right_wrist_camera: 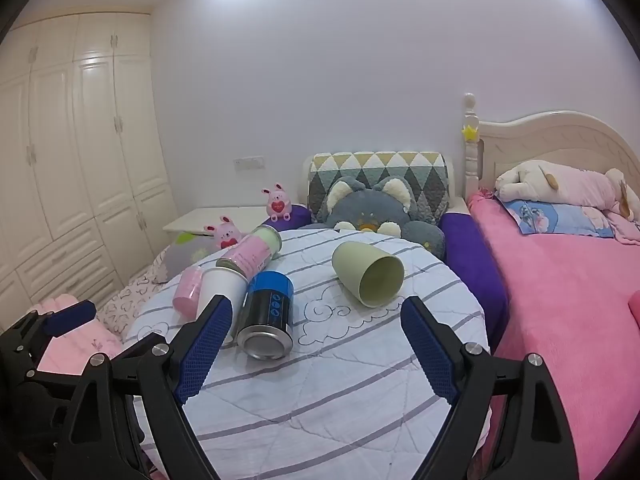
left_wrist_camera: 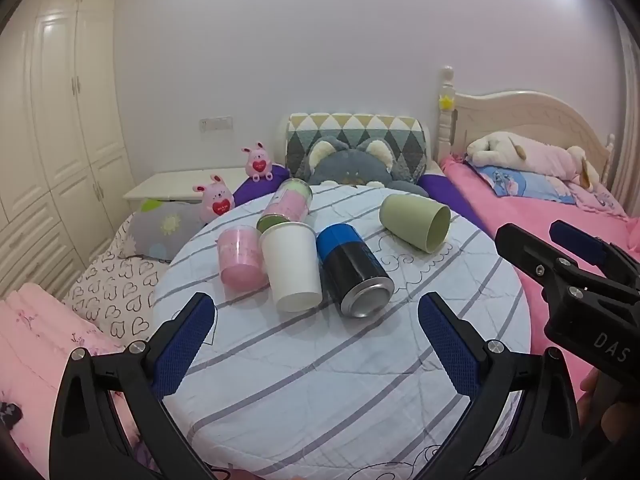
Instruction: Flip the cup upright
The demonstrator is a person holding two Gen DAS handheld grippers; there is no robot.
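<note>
Both tongs hang released over the near edge of the round table, each with its blue pads spread wide and nothing between them. The left gripper fills the bottom of its own view, and the striped cloth between its pads is bare up to the cluster of containers. The right gripper has a similar bare strip ahead of it. From the left view it shows at 3 o'clock, with "DAS" readable on its black body.

The can lies on its side, metal end toward the cameras, at 12 o'clock from the left gripper; its label print is too small to read. Touching it on the left lies a white cup, then a pink cup, both on their sides. Behind them a pink tube lies near the far rim.

The green cup lies on its side, mouth toward the cameras, apart from the cluster, at about 1 o'clock from the right gripper. The table's right edge drops toward the pink bed
</note>
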